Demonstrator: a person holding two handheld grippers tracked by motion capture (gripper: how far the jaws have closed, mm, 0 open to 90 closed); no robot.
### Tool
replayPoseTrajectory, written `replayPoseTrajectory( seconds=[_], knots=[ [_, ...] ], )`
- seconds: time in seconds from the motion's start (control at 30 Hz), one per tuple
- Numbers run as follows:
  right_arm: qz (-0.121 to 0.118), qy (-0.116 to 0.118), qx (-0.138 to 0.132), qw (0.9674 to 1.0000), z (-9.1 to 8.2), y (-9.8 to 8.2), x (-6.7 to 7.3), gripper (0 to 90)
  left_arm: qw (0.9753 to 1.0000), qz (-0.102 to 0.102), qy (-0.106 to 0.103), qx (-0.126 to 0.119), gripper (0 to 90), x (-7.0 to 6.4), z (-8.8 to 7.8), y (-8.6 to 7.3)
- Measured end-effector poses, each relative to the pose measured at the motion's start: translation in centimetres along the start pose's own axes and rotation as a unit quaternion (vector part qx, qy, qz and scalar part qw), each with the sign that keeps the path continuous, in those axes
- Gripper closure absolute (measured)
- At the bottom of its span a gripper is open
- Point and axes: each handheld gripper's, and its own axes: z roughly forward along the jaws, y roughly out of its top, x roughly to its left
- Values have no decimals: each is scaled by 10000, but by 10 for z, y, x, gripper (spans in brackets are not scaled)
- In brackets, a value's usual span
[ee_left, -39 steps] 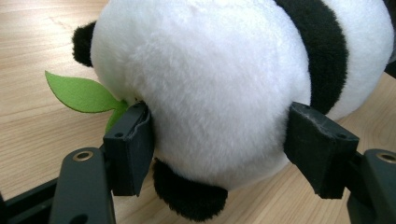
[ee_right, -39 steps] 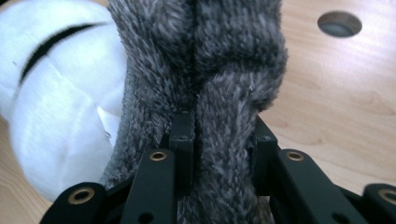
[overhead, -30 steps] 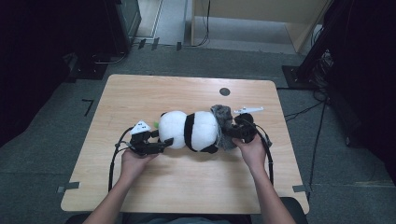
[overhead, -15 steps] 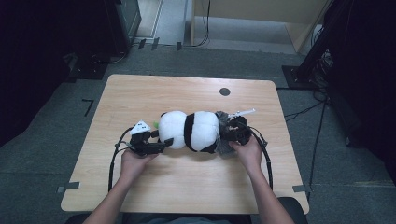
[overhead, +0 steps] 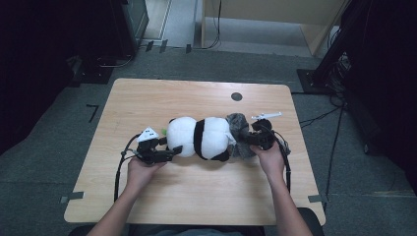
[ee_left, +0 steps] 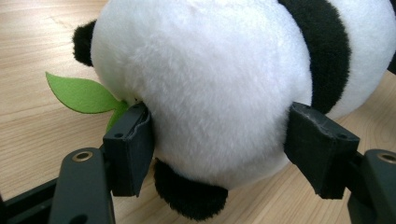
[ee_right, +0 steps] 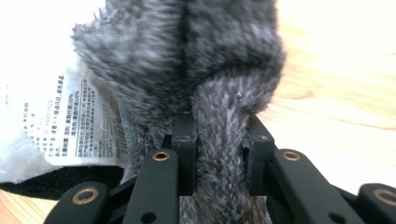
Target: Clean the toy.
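A black-and-white panda plush (overhead: 204, 137) lies on its side along the wooden table (overhead: 196, 196). My left gripper (overhead: 172, 150) comes in from the left, and its two pads press the white head (ee_left: 210, 84) from both sides (ee_left: 219, 144). A green felt leaf (ee_left: 77, 93) sticks out beside the head. At the plush's other end a grey fuzzy cloth (overhead: 238, 125) bunches against the body. My right gripper (overhead: 246, 140) is shut on a fold of that grey cloth (ee_right: 224, 60), pinched between the pads (ee_right: 219, 154). A white printed label (ee_right: 65, 126) hangs beside it.
A small black round hole (overhead: 236, 96) sits in the tabletop behind the plush. Cables trail from both grippers back along the person's forearms. Bare wood lies in front of and behind the plush. Dark equipment and cables stand on the floor around the table.
My right gripper shifted left toward the panda with the grey cloth, then eased back right a little. The left gripper and the head stayed put.
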Motion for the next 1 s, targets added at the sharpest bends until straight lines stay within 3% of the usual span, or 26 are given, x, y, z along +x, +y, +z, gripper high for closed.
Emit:
replayPoseTrajectory(
  seconds=[0.13, 0.3, 0.53, 0.57, 1.0],
  knots=[
    [64, -98, -230, 9997, -14, 1, -6, 725, 10000, 0, 1, -4, 280, 0, 0, 0],
    [101, -56, -515, 9986, -30, 4, -7, 725, 10000, 0, 1, -9, 280, 0, 0, 0],
    [-2, 121, -830, 9965, -47, 10, 5, 725, 10000, 1, 1, -10, 280, 0, 0, 1],
    [-73, 242, -969, 9950, -50, 12, 11, 723, 10000, 2, 4, -12, 280, 0, 0, 1],
    [-313, 439, -849, 9949, -38, 19, 35, 700, 10000, 17, 12, -5, 280, -1, 0, 1]
  ],
)
